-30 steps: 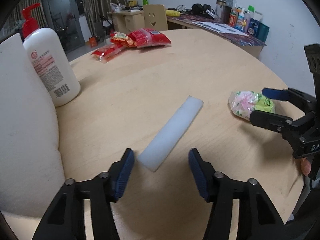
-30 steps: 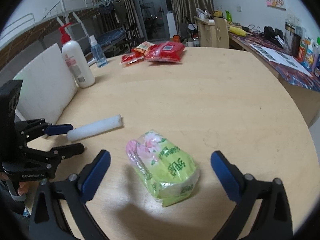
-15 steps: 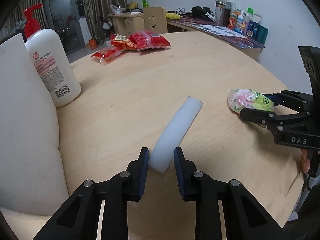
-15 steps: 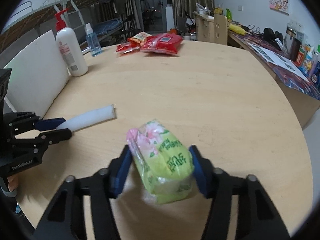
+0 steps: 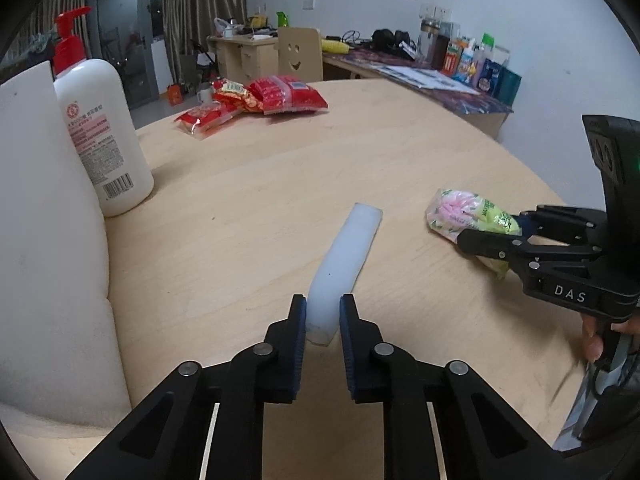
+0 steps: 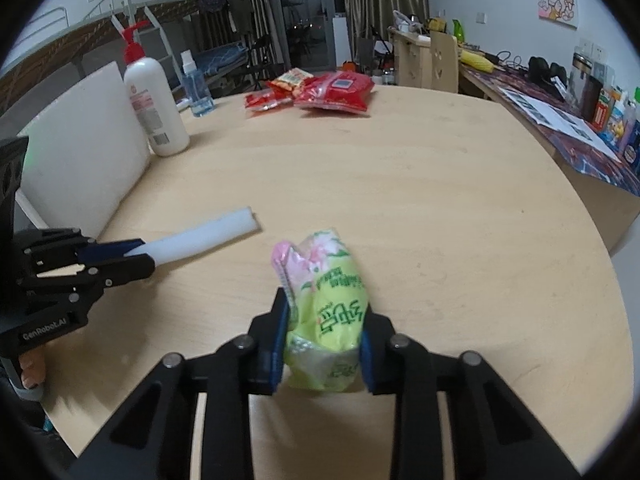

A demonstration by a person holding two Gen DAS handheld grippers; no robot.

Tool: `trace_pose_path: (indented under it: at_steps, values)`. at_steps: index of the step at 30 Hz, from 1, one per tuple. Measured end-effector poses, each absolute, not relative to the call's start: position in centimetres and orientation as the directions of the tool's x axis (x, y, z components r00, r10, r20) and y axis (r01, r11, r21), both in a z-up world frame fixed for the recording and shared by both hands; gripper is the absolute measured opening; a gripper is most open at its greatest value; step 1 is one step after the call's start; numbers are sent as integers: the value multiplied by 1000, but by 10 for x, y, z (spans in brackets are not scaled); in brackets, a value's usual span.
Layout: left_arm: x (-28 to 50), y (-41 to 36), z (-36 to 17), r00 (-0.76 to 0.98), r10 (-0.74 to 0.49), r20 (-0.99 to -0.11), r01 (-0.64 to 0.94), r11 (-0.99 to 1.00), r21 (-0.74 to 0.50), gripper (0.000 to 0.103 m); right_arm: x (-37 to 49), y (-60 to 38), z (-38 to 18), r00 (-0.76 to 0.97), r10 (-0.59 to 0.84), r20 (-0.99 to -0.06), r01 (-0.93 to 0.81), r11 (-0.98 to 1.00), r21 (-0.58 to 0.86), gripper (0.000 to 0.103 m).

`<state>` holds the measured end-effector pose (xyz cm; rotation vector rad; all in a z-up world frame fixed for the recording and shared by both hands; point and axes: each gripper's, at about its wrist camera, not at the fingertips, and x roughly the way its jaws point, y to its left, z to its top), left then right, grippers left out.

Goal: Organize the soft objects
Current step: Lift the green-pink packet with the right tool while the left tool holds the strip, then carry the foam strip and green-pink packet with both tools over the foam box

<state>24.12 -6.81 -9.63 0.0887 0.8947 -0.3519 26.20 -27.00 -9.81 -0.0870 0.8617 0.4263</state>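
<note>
My left gripper (image 5: 322,312) is shut on the near end of a long white foam strip (image 5: 348,256), which stretches away over the round wooden table (image 5: 280,184). The strip also shows in the right wrist view (image 6: 204,238), with the left gripper (image 6: 136,258) at its left end. My right gripper (image 6: 324,320) is shut on a green and pink soft packet (image 6: 328,300), squeezing its near half. In the left wrist view the packet (image 5: 468,214) sits at the right, held by the right gripper (image 5: 516,232).
A white lotion bottle with a red pump (image 5: 100,136) and a white foam board (image 5: 44,240) stand at the left. Red snack bags (image 5: 256,104) lie at the far side. A small blue spray bottle (image 6: 196,88) stands by the lotion bottle.
Both grippers have gone from wide open to shut: the left one on the foam strip's near end, the right one on the green packet. Both objects have risen slightly in view.
</note>
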Motion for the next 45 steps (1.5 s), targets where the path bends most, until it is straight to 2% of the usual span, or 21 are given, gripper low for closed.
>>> trace_pose_path:
  at_steps: [7,15,26,45]
  values:
    - [231,-64,-87,614,-280,-738,335,939,-77,16,253,-282,-78,618,387,-684,-364,912,187,34]
    - [218,-59,-71,662,-316,-679,342,934,-102,10,241,-289,-65,652,389,-651,-350,916,196,34]
    - [181,-60,-27,750,-322,-577,336,938,-86,10,216,-297,-45,698,407,-588,-355,911,210,34]
    - [120,-54,-10,799,-294,-525,299,951,-78,10,159,-293,-25,739,448,-503,-404,892,201,34]
